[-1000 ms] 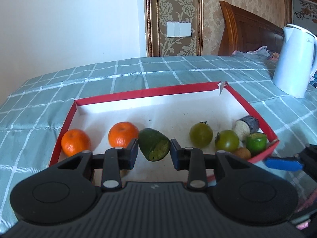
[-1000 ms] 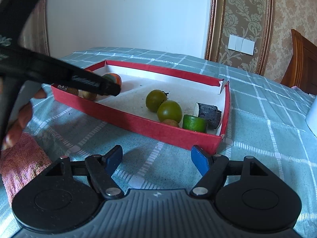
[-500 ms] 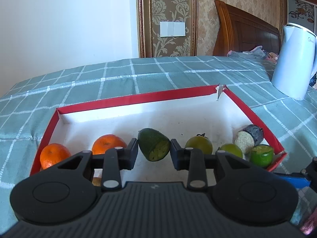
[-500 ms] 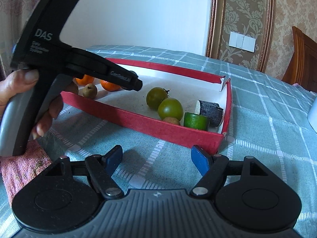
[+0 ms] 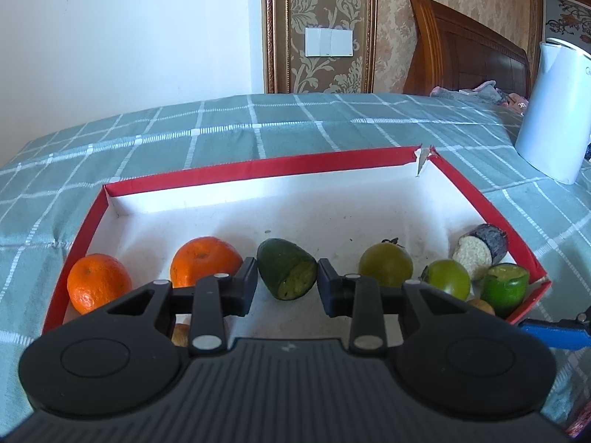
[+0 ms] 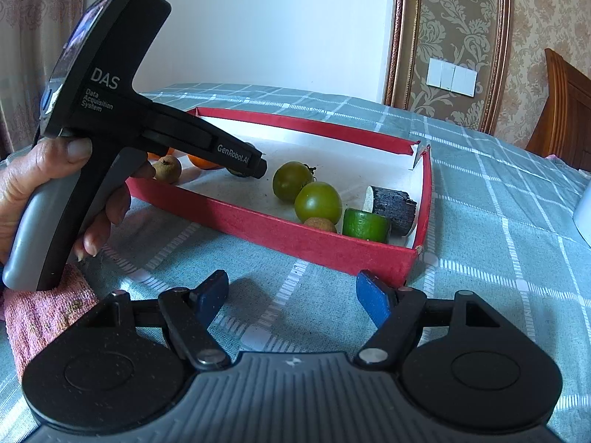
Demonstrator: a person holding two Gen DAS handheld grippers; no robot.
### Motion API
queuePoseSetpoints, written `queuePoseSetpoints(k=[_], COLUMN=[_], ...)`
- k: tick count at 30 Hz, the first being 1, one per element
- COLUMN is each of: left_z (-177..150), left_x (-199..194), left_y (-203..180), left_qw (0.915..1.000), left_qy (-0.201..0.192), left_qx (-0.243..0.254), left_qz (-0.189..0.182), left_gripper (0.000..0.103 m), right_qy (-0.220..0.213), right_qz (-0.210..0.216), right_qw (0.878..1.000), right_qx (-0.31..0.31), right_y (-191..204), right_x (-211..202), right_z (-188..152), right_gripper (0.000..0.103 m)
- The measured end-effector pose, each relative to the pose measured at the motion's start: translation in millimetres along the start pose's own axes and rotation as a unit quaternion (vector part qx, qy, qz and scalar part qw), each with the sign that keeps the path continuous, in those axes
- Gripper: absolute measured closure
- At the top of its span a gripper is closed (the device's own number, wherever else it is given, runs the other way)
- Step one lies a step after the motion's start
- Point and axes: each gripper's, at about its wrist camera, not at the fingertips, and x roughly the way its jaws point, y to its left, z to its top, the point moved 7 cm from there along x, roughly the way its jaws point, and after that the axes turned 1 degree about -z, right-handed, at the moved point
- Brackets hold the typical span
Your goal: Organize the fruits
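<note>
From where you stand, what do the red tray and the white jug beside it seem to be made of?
The red tray looks like cardboard: thin walls, matte red outside, white paper lining, and a far corner that is torn and folded. The white jug looks like smooth, slightly glossy plastic, going by its soft sheen, though coated metal cannot be ruled out.

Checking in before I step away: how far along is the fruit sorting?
Done: two oranges sit at one end of the red tray, the green tomatoes and cut pieces at the other. In hand: the left claw grips a dark green cut piece over the middle, unplaced. The right claw waits open, empty.
</note>
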Motion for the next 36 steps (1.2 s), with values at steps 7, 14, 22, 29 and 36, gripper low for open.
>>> queuePoseSetpoints(k=[7, 14, 22, 29, 36], left_z=[-2.1, -4.9, -8.9, -13.8, -21.9], left_x=[2.0, 2.3, -3.5, -10.2, -26.6], left_y=[-1.9, -3.4, 1.3, -0.3, 1.7], left_qw=[0.9999, 0.9999, 0.9999, 0.9999, 0.9996], left_qy=[0.000, -0.001, 0.003, 0.007, 0.004], left_qx=[0.009, 0.012, 0.000, 0.002, -0.006], left_qz=[0.005, 0.010, 0.011, 0.015, 0.028], left_gripper=[0.070, 0.070, 0.069, 0.065, 0.048], right_qy=[0.001, 0.004, 0.006, 0.006, 0.007], right_qz=[0.000, 0.001, 0.002, 0.002, 0.002], right_qw=[1.000, 1.000, 1.000, 1.000, 1.000], right_qx=[0.001, 0.009, 0.012, 0.013, 0.016], right_y=[-0.2, -2.0, -3.0, -3.4, -4.1], right_x=[0.5, 3.1, 3.6, 4.1, 4.4], right_z=[0.2, -1.7, -1.7, -1.7, -2.0], right_gripper=[0.026, 0.024, 0.023, 0.023, 0.022])
